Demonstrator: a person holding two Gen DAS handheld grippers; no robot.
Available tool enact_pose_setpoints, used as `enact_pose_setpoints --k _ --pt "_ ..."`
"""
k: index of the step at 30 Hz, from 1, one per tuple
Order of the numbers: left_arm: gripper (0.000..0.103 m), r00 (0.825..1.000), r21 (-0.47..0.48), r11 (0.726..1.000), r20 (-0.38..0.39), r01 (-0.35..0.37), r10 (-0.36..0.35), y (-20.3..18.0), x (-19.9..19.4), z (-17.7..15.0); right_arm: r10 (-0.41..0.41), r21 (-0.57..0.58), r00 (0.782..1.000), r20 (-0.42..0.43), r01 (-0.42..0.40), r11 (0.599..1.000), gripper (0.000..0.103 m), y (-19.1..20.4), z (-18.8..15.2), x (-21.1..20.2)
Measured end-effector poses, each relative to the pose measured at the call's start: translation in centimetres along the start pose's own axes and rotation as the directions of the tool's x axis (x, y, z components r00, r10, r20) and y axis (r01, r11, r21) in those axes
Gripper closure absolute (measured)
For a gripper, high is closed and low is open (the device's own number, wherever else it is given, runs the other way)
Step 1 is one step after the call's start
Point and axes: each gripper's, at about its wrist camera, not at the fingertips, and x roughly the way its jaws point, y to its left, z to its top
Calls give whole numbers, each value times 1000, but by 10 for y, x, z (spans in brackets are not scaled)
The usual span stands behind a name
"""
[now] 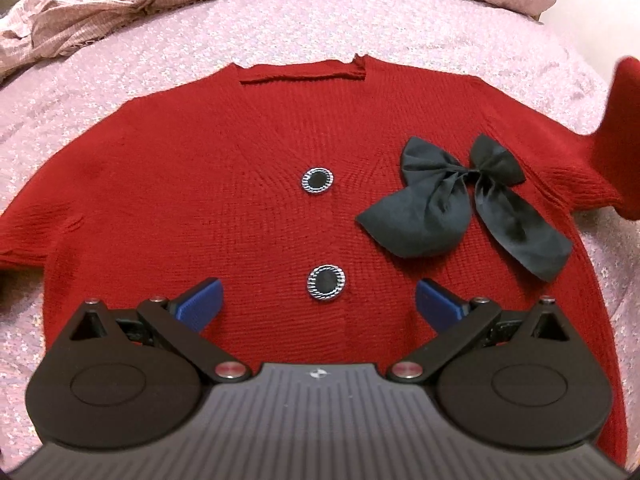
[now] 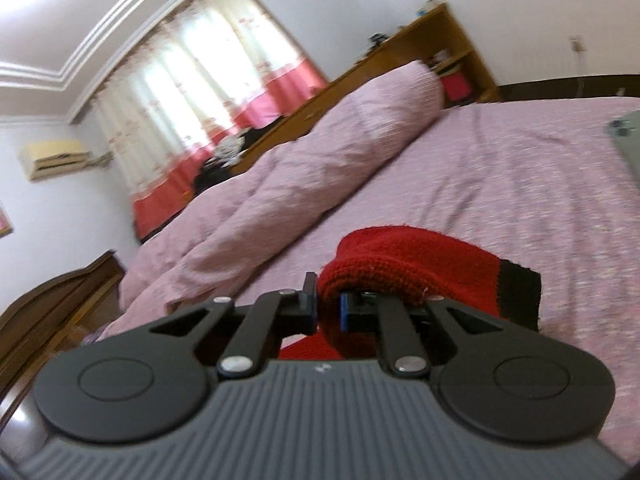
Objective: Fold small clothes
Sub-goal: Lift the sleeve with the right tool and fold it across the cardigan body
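Observation:
A small red knit cardigan [image 1: 192, 184] lies flat, front up, on the pink bedspread [image 1: 120, 80]. It has two black silver-rimmed buttons [image 1: 317, 179] down the middle and a dark bow [image 1: 464, 200] on its right side. My left gripper [image 1: 318, 304] hovers over the hem near the lower button, open, with nothing between its blue pads. The cardigan's right sleeve [image 1: 624, 120] is lifted off the bed at the right edge. In the right wrist view my right gripper [image 2: 329, 312] is shut on that red sleeve [image 2: 404, 272], whose black cuff [image 2: 518, 296] hangs to the right.
A rumpled pink duvet [image 1: 120, 4] is bunched along the far side of the bed [image 2: 280, 184]. Beyond it stand a wooden shelf unit [image 2: 440, 40] and a curtained window [image 2: 208, 80]. A dark wooden bed end [image 2: 52, 300] is at the left. A grey object [image 2: 630, 140] lies at the right edge.

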Motion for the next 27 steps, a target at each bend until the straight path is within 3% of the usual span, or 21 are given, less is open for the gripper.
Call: enact_pose_setpoints --k 11,27 --pt "0 999 -78 996 15 -41 42 38 -9 0 155 -35 982 -111 -160 987 90 54 -22 31" --pt "0 997 -144 987 20 -74 78 68 -14 -3 303 -69 910 -284 -334 940 90 127 -75 76"
